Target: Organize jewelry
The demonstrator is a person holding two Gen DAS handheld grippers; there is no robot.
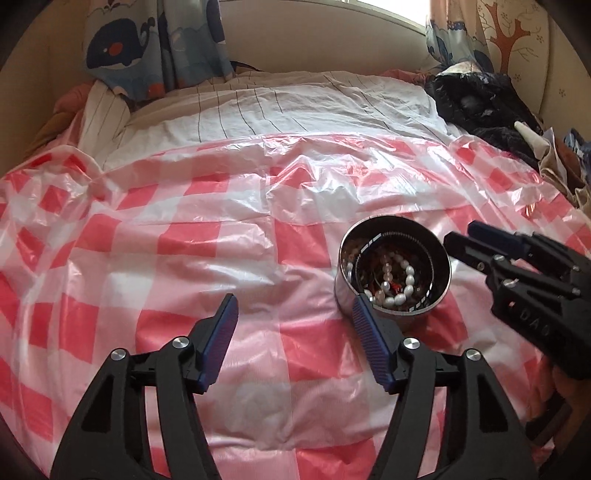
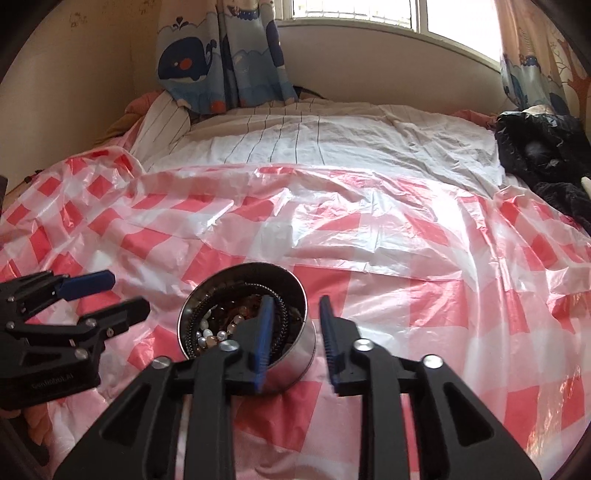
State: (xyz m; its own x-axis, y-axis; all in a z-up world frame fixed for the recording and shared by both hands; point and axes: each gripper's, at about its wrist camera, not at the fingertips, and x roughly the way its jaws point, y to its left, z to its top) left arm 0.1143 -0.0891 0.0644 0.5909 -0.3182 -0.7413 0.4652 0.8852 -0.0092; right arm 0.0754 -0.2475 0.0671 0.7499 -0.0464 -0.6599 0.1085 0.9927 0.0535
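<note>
**Standing Open Beside the Jewelry Tin**

Resting on the bed, a round metal tin sits upright on a red-and-white checked plastic sheet that covers the near part of the mattress. Its lid is off. Inside lie a white pearl bracelet, pink and brown beads, and a dark coiled band that follows the inner wall.

Left gripper: the jaws stand well apart, and nothing lies between them except the plastic sheet below. The right-hand blue pad overlaps the tin's near rim in the left wrist view; actual contact cannot be confirmed. In the right wrist view this gripper sits to the left of the tin, separate from it.

Right gripper: the jaws are partly apart and grip nothing. One blue pad appears over the tin's opening, the other just outside the tin's wall on the far side, so the wall appears to fall between them. The pads do not press on it.

Beyond the plastic sheet lies a white striped bedsheet. A curtain printed with whales hangs at the head of the bed below the window. A black garment is heaped at the right edge of the bed.
</note>
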